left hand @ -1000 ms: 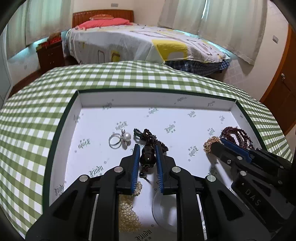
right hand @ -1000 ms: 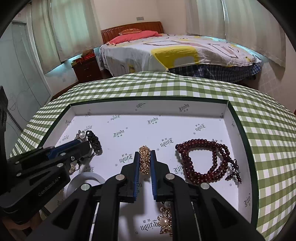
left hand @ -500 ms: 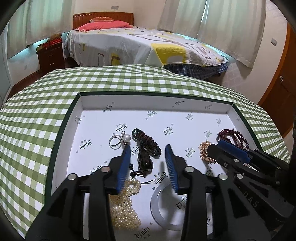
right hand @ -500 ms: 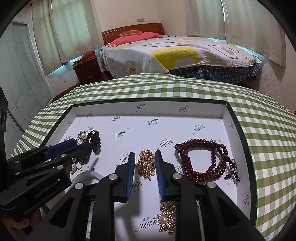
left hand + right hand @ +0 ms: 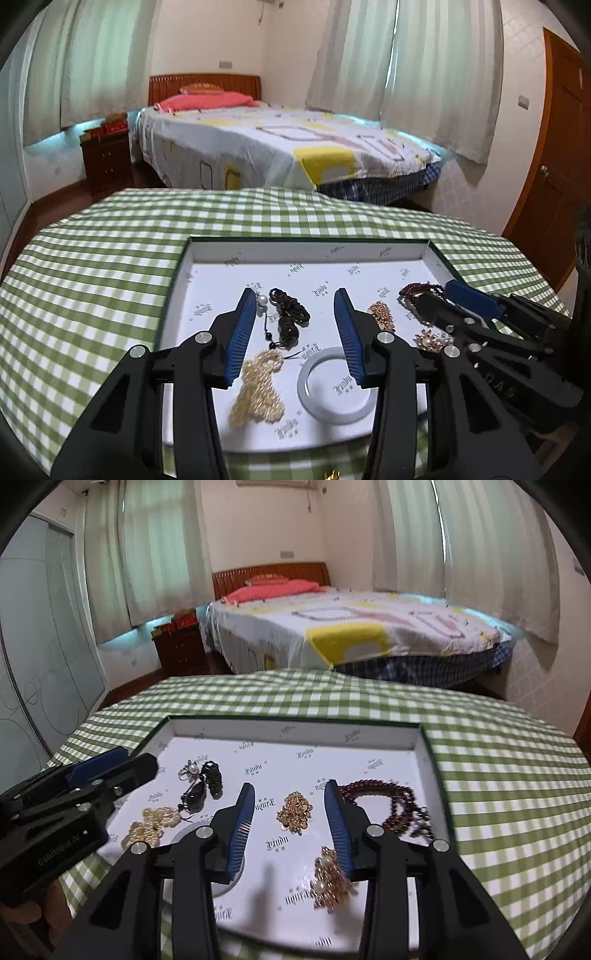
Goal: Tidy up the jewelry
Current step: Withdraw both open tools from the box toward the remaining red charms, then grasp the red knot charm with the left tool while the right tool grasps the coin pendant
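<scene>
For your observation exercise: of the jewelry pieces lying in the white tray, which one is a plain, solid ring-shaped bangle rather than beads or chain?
The white bangle, lying flat near the tray's front edge, beside the pearl strand. Every other piece is beaded, corded or chained.

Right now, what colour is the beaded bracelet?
Dark red beaded bracelet, clearest in the right wrist view.
</scene>
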### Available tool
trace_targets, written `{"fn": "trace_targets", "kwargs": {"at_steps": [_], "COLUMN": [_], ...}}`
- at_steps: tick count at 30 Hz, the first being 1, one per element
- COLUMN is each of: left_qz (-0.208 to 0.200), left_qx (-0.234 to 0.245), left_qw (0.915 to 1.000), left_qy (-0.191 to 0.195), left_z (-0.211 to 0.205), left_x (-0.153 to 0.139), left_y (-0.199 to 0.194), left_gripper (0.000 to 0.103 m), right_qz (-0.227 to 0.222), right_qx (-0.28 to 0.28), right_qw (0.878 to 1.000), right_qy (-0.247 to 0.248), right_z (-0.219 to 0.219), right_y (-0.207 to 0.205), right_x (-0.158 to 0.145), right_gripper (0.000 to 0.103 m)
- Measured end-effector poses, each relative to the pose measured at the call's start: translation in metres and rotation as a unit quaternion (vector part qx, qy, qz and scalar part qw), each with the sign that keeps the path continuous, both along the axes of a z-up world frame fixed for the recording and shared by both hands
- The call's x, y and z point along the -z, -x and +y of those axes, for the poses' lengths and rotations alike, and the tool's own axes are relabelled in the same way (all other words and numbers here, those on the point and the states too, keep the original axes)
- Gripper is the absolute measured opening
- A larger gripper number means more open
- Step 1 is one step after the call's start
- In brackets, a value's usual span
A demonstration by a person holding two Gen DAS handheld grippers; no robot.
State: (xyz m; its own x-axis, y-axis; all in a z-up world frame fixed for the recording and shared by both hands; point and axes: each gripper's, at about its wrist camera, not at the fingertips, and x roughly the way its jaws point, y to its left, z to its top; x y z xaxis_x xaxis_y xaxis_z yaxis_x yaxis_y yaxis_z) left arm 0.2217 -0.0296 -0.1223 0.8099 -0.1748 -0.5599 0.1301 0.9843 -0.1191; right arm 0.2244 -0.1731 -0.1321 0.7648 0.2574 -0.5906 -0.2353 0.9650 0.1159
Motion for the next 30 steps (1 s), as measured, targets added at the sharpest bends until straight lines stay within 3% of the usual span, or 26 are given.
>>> {"fn": "trace_targets", "kwargs": {"at_steps": [12, 21, 30], "left_qz": [-0.001, 0.008, 0.046], "left_qx": [0.006, 0.014, 0.026], "left_qw": [1.0, 0.9997, 0.9978], "left_qy": [-0.001, -0.017, -0.039], "left_z": [0.009, 0.004, -0.004], "left_x": [0.004, 0.028, 0.056], "left_y": [0.058, 0.094, 0.105], "left_gripper": [0.043, 0.043, 0.043], "right_qz": [-0.024, -0.022, 0.003], "right_qx": [0.018, 0.03, 0.031], "right_qw": [1.0, 0.999, 0.999], "right_qy": [0.007, 0.022, 0.023], "right_z": [-0.019, -0.031, -0.036], "right_y": [0.06, 0.095, 0.112], "right_x": [-0.007, 0.013, 0.037], "right_gripper": [0.041, 0.041, 0.041]}}
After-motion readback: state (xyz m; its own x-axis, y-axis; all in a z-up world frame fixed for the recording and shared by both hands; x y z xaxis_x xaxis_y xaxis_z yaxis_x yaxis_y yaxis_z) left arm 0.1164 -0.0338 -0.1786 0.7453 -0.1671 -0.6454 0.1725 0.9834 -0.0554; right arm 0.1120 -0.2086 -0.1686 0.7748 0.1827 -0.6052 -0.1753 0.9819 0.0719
